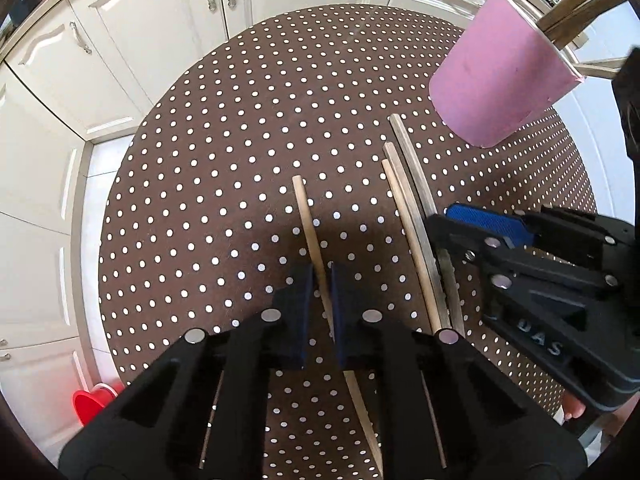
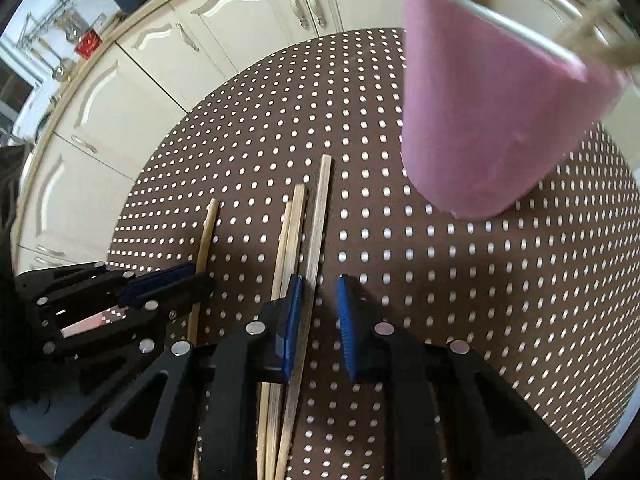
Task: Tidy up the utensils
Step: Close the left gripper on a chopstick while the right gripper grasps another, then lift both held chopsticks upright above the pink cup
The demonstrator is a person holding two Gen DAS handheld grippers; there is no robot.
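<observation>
Several wooden chopsticks lie on a round table under a brown polka-dot cloth (image 1: 240, 140). My left gripper (image 1: 321, 280) is shut on a single chopstick (image 1: 306, 216) lying apart on the left. A group of three chopsticks (image 1: 404, 184) lies to its right. My right gripper (image 2: 319, 284) straddles the rightmost chopstick (image 2: 322, 208) of that group. The stick rests against the left pad with a gap to the right pad, so the jaws are open. A pink cup (image 2: 480, 120) with chopsticks in it stands beyond, on the right.
Cream cabinet doors (image 1: 160, 32) curve around the far side of the table. A red heart-shaped container (image 1: 96, 400) sits on the floor at the lower left. A worktop (image 2: 92, 40) carries small items above the cabinets.
</observation>
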